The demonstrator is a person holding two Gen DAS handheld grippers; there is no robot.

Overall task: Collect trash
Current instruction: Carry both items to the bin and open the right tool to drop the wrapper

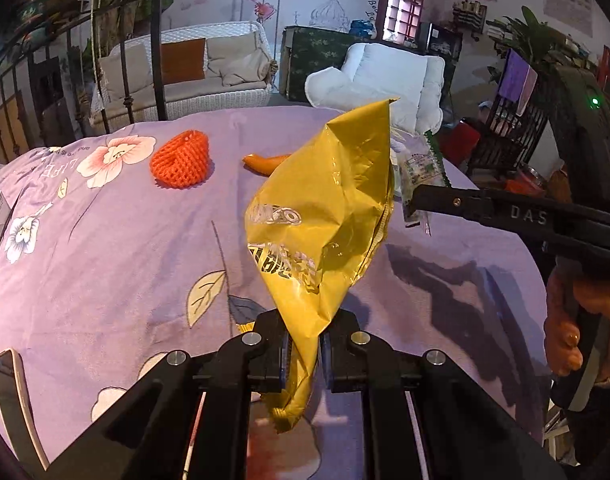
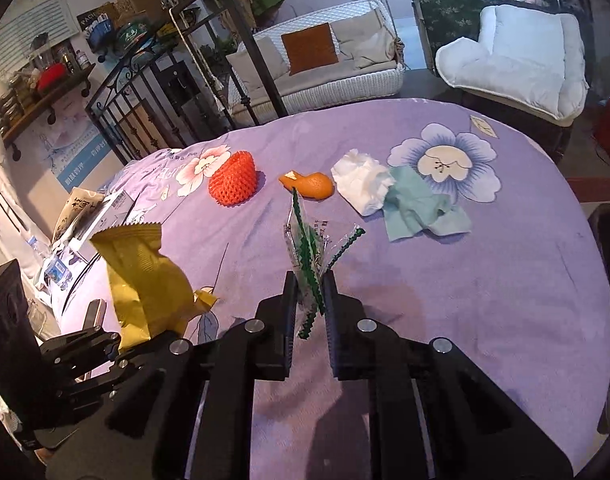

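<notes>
- Yellow snack bag (image 1: 321, 216) pinched at lower corner by left gripper (image 1: 303, 364), mouth up, lifted clear of purple flowered cloth (image 1: 105, 240); probably held open-end-up to serve as trash receptacle.
- Clear green-edged wrapper (image 2: 309, 264) pinched upright by right gripper (image 2: 309, 320), jaws pressed together on it, just right of the bag; likely headed into bag mouth.
- Person's hand (image 1: 565, 320) wrapped around right gripper handle, well right of the bag.
- Left on cloth beyond the bag: red foam fruit net (image 2: 233, 179), orange peel (image 2: 311, 185).
- Further right of the bag: white tissue (image 2: 363, 182) touching teal paper (image 2: 419, 206), flat, not yet collected.
- Water bottle (image 2: 53, 266) and packaging at cloth edge, left of the bag; trash or not, cannot tell.
</notes>
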